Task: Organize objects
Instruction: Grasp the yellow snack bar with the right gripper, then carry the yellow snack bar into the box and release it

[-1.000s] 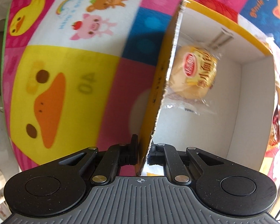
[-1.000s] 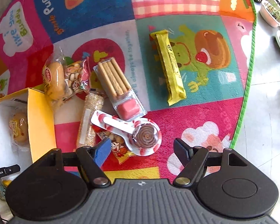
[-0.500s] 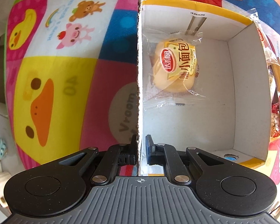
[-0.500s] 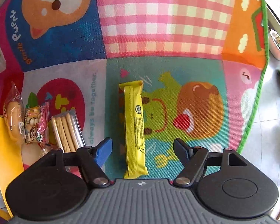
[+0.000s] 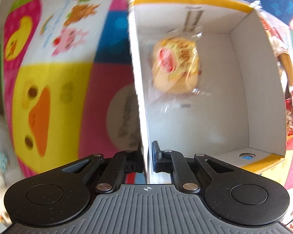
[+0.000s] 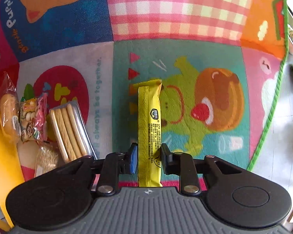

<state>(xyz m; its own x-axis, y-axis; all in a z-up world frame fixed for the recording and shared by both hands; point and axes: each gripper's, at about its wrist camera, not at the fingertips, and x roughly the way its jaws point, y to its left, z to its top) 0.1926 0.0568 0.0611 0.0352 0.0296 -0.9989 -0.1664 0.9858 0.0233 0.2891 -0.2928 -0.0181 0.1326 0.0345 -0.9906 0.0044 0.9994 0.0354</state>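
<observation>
My left gripper [image 5: 147,159] is shut on the left wall of an open cardboard box [image 5: 261,89], white inside with yellow edges. One wrapped small bread [image 5: 175,68] lies inside the box. My right gripper [image 6: 148,160] has closed on a long yellow snack bar [image 6: 148,124] that lies lengthwise on the mat between its fingers. The view from the left wrist is blurred.
A colourful cartoon play mat [image 6: 175,23] covers the floor. Left of the bar lie a biscuit stick pack [image 6: 68,130], a small pink snack bag [image 6: 34,119], a wrapped bread [image 6: 6,113] and a grain bar [image 6: 46,159]. The mat's green edge [image 6: 271,113] and bare floor are at the right.
My right gripper moved from the lollipop area over to the yellow bar and closed its jaws on it. The box shifted in the left view while my left gripper kept its grip.
</observation>
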